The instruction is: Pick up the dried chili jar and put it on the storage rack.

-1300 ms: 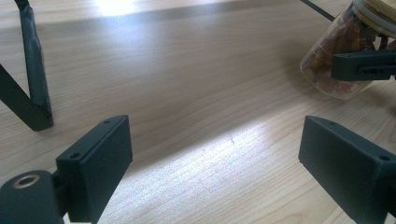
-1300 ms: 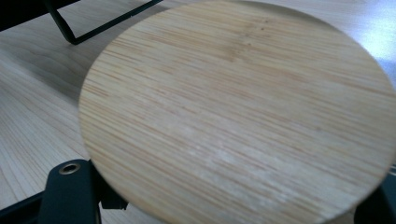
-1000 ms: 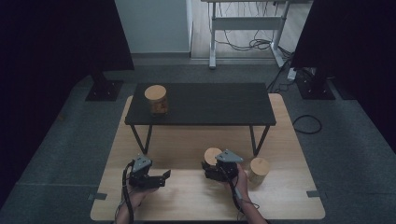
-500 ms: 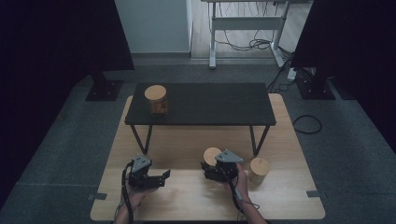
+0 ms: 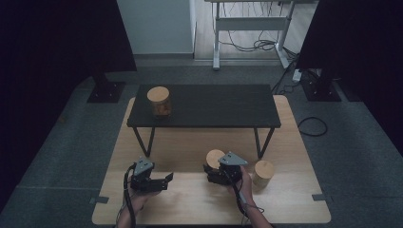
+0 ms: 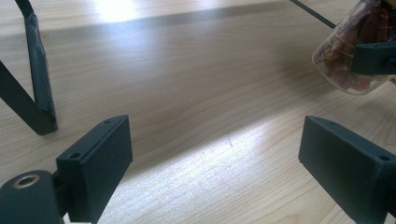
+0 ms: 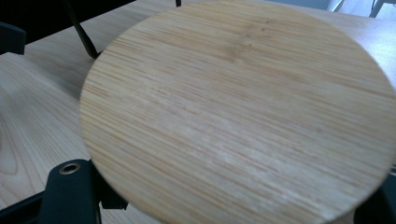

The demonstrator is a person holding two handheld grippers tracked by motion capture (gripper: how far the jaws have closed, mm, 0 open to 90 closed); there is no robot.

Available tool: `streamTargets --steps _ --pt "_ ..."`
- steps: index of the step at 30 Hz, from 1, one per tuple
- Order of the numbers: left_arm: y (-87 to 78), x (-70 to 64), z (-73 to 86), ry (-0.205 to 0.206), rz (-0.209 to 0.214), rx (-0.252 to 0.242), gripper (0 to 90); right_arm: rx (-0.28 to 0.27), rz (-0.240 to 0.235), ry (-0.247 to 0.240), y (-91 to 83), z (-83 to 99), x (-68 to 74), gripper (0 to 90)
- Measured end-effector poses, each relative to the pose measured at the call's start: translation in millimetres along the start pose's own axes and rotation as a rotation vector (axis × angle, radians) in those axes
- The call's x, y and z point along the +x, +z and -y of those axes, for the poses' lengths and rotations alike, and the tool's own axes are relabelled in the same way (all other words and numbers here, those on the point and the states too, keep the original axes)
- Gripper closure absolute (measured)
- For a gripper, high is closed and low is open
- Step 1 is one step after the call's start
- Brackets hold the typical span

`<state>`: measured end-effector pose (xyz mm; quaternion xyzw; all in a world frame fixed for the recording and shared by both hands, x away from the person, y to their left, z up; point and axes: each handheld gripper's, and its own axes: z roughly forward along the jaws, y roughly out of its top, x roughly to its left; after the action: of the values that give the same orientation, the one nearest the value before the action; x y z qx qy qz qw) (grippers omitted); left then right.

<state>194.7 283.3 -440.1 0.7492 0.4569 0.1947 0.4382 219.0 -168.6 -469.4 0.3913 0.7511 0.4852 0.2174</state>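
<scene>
We see a light wooden board (image 5: 190,147) lying on grey carpet (image 5: 71,156), with a low black table (image 5: 214,107) standing across its far half on thin angled legs. At eleven o'clock and at one o'clock, dark panels (image 5: 62,42) rise on black foot plates (image 5: 105,91). At twelve o'clock stand a pale wall (image 5: 157,26) and a white desk frame (image 5: 247,28) over loose cables (image 5: 259,45). Daylight glints on the board.

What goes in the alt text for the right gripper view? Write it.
A round pale bamboo lid sits close between the right gripper's black jaws. Light wooden tabletop lies behind, crossed by a thin black table leg.
</scene>
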Motion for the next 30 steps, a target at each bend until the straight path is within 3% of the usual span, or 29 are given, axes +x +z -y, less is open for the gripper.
streamTargets --steps 30 --pt "-2.5 -0.3 -0.5 0.001 0.006 -0.01 9.5 -0.016 -0.018 -0.017 -10.0 -13.7 5.8 24.0"
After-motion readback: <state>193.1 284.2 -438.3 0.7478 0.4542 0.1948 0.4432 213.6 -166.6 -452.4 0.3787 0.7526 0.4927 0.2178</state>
